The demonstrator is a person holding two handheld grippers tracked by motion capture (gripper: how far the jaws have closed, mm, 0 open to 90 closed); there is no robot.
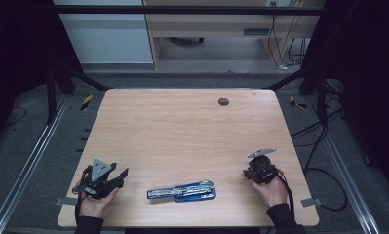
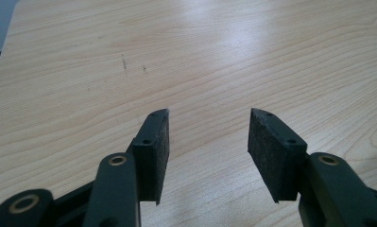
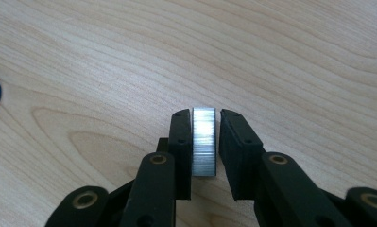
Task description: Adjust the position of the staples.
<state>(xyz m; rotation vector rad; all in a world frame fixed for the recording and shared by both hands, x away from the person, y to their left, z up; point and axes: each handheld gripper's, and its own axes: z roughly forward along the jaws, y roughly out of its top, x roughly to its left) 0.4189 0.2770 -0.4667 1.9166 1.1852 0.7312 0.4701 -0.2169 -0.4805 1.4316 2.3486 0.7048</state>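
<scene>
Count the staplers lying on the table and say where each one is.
1. The blue stapler, swung open flat, lies near the table's front edge between the left gripper and the right gripper.

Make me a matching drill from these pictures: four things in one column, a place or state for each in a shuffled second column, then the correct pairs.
Things
1. left gripper
2. right gripper
3. blue stapler
4. round dark plug

Places or states
A. lies opened out flat near the table's front edge, between the two hands
B. jaws apart, with bare wood between the pads
C. set in the tabletop near its far edge
D. closed on a block of silver staples

Pairs: 1-B, 2-D, 3-A, 4-C
</scene>
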